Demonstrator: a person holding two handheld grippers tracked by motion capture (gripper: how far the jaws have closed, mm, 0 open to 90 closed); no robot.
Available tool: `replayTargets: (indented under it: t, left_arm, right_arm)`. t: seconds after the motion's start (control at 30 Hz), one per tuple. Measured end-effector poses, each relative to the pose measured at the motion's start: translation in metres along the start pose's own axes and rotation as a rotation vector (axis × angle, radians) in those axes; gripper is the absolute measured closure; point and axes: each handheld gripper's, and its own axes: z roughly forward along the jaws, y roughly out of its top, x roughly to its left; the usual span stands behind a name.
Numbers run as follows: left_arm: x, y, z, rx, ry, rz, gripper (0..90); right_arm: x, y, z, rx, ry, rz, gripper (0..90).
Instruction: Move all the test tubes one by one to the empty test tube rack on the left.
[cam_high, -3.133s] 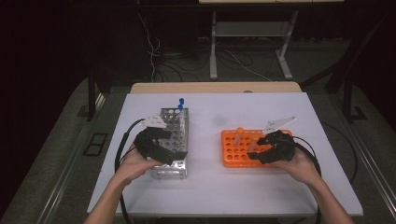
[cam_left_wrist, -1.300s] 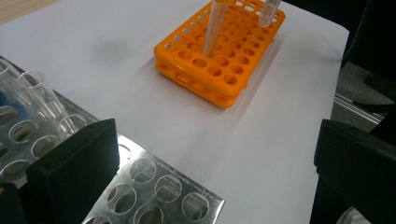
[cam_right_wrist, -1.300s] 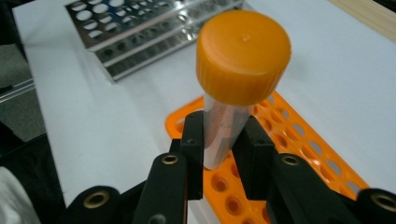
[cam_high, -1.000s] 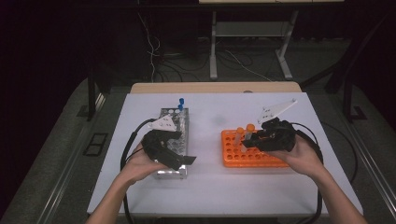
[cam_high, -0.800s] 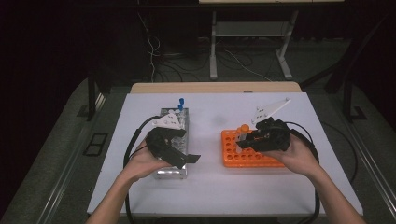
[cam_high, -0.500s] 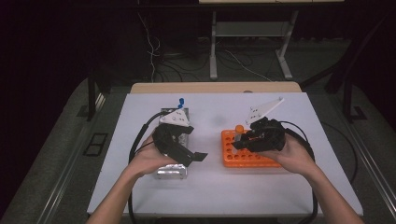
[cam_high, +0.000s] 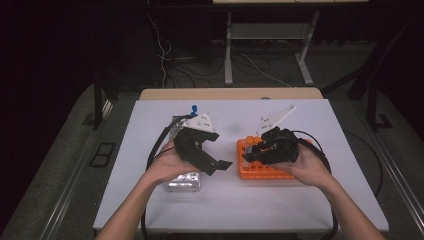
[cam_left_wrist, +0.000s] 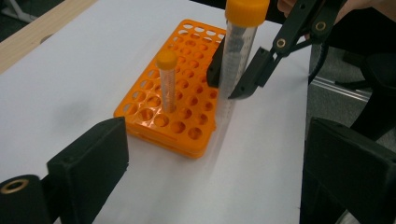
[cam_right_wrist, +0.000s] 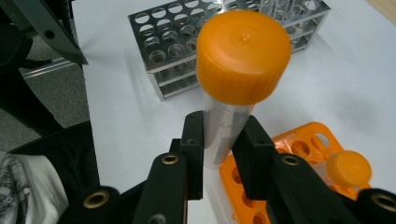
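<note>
The right tongs were clamped on a clear tube with an orange cap, their pads pressing its body just below the cap. The tube stood about upright, lifted above the near-left edge of the orange rack, which lay on the white worktop. A second, smaller orange-capped tube stood in one of the rack's holes.

The left tongs stood wide with nothing between them; their jaws had just been closing a little. They pointed across the worktop at the orange rack and the held tube. Behind the left hand sat a metal rack, with a blue-capped tube at its far end.
</note>
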Motion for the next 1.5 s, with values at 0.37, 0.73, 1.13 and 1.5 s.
replayTargets:
  t: [0.37, 0.73, 1.13, 1.5]
  left_arm:
    - [0.008, 0.006, 0.005, 0.012, -0.036, 0.018, 22.9]
    - [0.013, 0.006, 0.009, 0.032, -0.081, 0.037, 42.1]
    - [0.014, 0.008, 0.018, 0.063, -0.122, 0.052, 59.4]
    - [0.014, 0.008, 0.020, 0.069, -0.143, 0.063, 68.7]
  right_arm:
    - [0.003, 0.002, 0.014, 0.009, 0.032, -0.016, 73.9]
    - [0.004, 0.003, 0.029, 0.015, 0.061, -0.018, 74.0]
    - [0.009, 0.006, 0.043, 0.023, 0.083, -0.035, 74.0]
    - [0.010, 0.006, 0.048, 0.017, 0.093, -0.038, 73.8]
